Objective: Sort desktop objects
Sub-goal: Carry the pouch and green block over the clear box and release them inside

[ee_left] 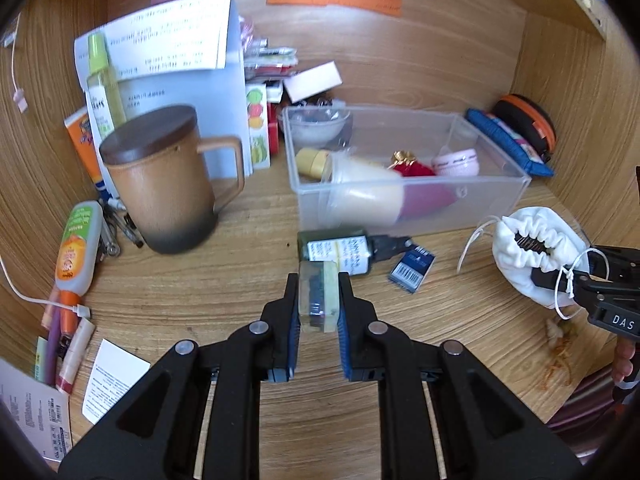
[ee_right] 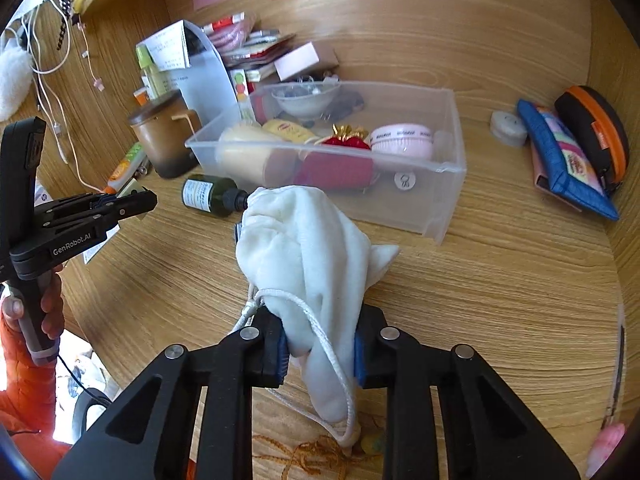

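My left gripper (ee_left: 319,280) is shut on a small clear box (ee_left: 318,300) with dark contents, held a little above the wooden desk. In the right wrist view the left gripper (ee_right: 136,200) shows at the left edge, a hand around its handle. My right gripper (ee_right: 322,316) is shut on a white drawstring pouch (ee_right: 304,248), whose cord hangs down between the fingers. The same pouch (ee_left: 532,240) appears at the right of the left wrist view. A clear plastic bin (ee_left: 480,208) holding a cup, a pink jar and a red item stands just beyond both grippers.
A dark green bottle (ee_left: 336,250) lies on its side before the bin, with a blue barcode packet (ee_left: 412,268) beside it. A brown lidded mug (ee_left: 160,184) stands left, among tubes and papers. A blue pouch (ee_right: 568,164) and an orange-rimmed case (ee_right: 596,128) sit right.
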`<state>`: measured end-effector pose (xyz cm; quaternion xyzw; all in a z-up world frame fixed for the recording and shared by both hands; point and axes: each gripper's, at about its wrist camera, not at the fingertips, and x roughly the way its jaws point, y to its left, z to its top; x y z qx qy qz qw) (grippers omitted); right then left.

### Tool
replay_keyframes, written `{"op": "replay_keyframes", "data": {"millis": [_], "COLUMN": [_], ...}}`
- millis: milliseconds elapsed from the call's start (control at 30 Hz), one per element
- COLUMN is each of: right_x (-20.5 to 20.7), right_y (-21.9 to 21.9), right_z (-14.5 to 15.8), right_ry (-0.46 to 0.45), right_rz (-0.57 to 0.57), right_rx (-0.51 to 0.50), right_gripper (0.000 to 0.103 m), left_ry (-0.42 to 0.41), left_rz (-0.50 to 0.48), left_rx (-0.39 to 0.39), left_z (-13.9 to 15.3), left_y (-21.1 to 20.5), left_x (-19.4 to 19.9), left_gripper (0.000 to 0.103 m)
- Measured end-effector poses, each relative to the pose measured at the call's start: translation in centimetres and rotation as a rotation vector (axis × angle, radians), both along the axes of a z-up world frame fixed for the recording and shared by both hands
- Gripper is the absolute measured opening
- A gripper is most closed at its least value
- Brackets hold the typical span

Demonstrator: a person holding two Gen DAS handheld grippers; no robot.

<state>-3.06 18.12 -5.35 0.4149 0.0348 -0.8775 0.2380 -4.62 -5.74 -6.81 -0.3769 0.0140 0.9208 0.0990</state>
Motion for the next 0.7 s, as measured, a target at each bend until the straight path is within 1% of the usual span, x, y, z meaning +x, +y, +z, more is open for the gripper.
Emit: {"op": "replay_keyframes", "data": {"millis": [433, 600, 700], "right_x": [0.8, 0.3, 0.0], "right_y": [1.3, 1.5, 1.5], "right_z": [4.6, 6.1, 7.2], "right_ry": [0.104, 0.125, 0.153], "right_rz": [-0.015, -0.008, -0.01], "right_rx": [-0.035, -0.065, -0.064], "right_gripper": [0.021, 0.021, 0.021], "left_ry": [0.071, 0.096, 0.101], "left_rz": [-0.008, -0.017, -0.027], "left_rx": [0.0, -0.007, 0.011], "left_z": [3.3, 4.6, 5.4], "left_y": [0.9, 1.3, 1.3], "left_x": [0.8, 0.4, -0.3], "left_gripper": [0.015, 0.015, 0.015]}}
